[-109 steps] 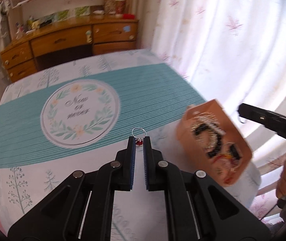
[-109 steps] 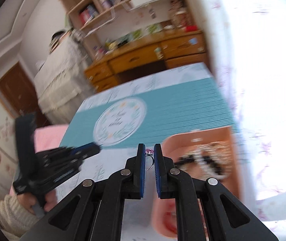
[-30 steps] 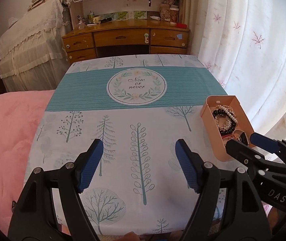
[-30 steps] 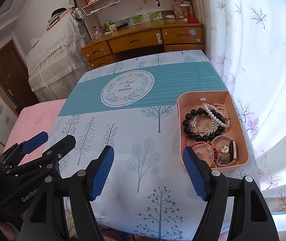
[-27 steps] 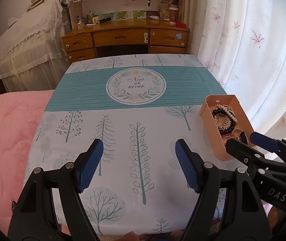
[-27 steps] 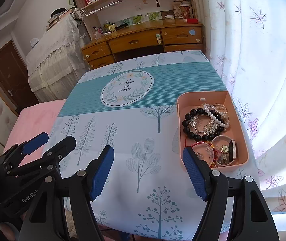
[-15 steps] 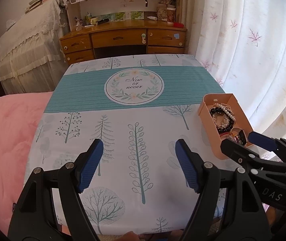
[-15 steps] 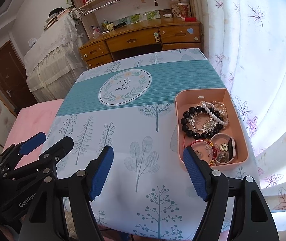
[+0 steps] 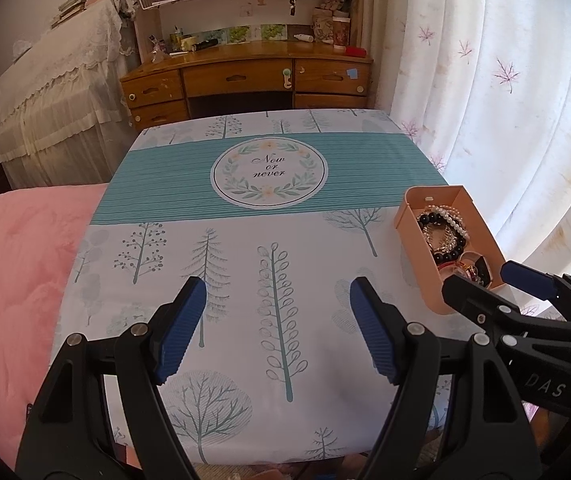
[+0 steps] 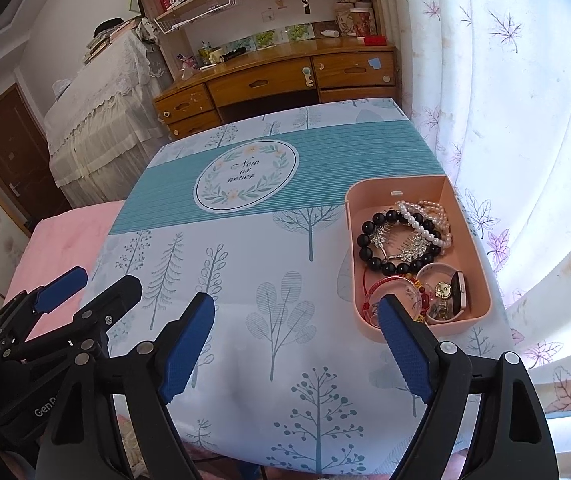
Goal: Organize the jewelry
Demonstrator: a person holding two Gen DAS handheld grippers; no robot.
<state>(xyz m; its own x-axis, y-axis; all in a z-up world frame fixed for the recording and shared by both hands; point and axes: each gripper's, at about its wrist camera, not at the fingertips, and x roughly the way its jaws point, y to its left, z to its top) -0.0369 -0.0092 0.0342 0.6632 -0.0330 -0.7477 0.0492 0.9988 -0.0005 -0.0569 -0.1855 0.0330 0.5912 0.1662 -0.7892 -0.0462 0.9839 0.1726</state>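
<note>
Spreading wide over the near edge of the table, the left gripper (image 9: pixel 277 320) holds nothing: its two black plastic arms end in ribbed blue rubber pads (image 9: pixel 181 326) set far apart above the smooth printed tablecloth (image 9: pixel 245 256). The right gripper (image 10: pixel 297 340) is splayed just as wide and equally empty, its blue pads (image 10: pixel 187 344) showing the same fine ridged texture. Each gripper shows in the other's view, low at the near side, with jaws parted.

The cloth is pale with thin drawn trees, crossed at the far half by a teal striped band bearing a round white wreath emblem (image 10: pixel 247 176) with script lettering.

At the right edge of the table sits the peach-pink rectangular plastic tray (image 10: pixel 471 240) with rounded corners and plain matte walls. Inside it, toward the far end, a bracelet of glossy round black beads (image 10: pixel 365 248) lies with a strand of small white pearls (image 10: pixel 417 220) across it and a glittering silver leaf-shaped hair comb (image 10: pixel 399 246) on top. At the tray's near end lie a red cord bracelet (image 10: pixel 371 294), a pink watch (image 10: pixel 460 286) and small gold pieces, partly hidden behind the right gripper's right pad.

Far beyond the table stands a glossy wooden desk with drawers (image 9: pixel 245 76), a lace-covered piece of furniture (image 9: pixel 57 92) to its left, and a sheer white curtain with pink leaf prints (image 9: pixel 505 80) along the right. A soft pink quilted blanket (image 9: pixel 17 264) lies left of the table.
</note>
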